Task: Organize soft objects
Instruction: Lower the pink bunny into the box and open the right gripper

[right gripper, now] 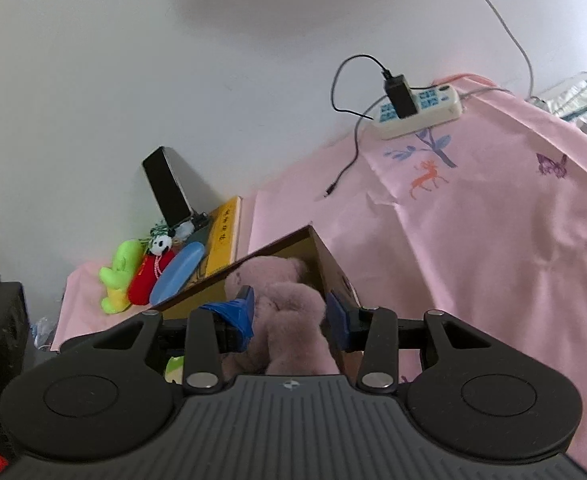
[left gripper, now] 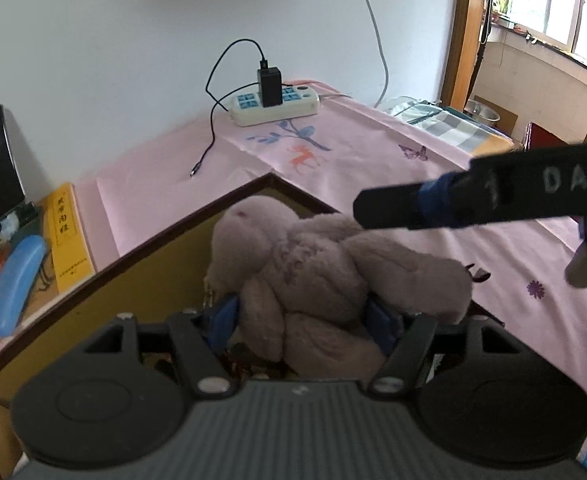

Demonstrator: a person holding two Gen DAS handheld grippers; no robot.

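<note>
Plush rabbit sits in the open box corner — both grippers flank it. Left gripper pads look parted beside the body; right gripper pinches it, probably steadying placement.

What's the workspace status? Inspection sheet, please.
Surface: pink printed cloth, wrinkled.
Job's things: mauve plush rabbit partly inside open box; green plush and red plush outside it, by the wall.
Clutter: blue case, yellow book, propped phone.
Tools: right tool pads against the rabbit; left tool straddles it, grip unclear.
Cables: power strip with charger; black cable end loose on cloth; grey cord up the wall.
Surroundings: white wall, window.
</note>
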